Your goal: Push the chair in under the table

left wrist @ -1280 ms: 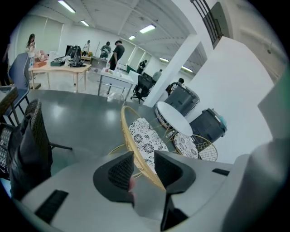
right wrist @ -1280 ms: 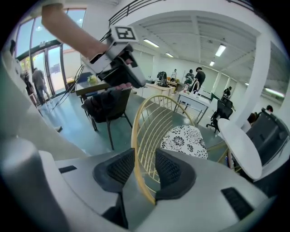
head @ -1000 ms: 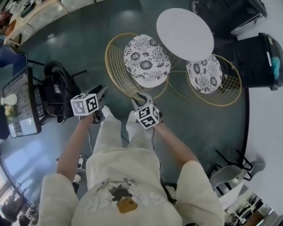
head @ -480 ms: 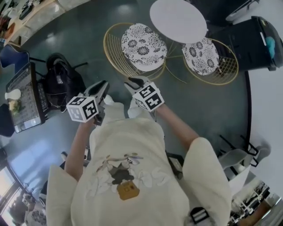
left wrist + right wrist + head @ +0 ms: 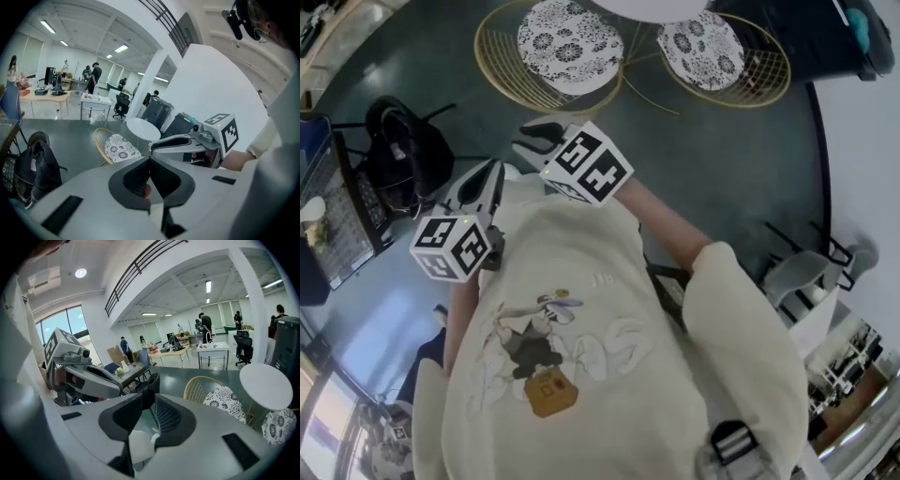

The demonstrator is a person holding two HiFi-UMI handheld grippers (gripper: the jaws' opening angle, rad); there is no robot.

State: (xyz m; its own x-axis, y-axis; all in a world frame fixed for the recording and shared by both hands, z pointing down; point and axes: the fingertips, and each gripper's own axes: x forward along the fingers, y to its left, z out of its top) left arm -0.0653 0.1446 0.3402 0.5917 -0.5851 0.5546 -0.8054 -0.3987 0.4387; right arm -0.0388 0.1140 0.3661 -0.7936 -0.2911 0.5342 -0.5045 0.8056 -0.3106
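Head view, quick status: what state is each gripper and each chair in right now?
left gripper: shut, nothing held.
right gripper: jaws closing, a narrow gap left, nothing between them.
left chair: upright, seat mostly out from under the table.
right chair: upright, seat also mostly out.
backpack: standing on the floor.

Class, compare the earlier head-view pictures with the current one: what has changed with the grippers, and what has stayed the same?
Both grippers rose, away from the chairs and toward the person's chest. The left gripper shut on nothing; the right gripper is closing, also empty. The left chair, right chair and white table kept their arrangement.
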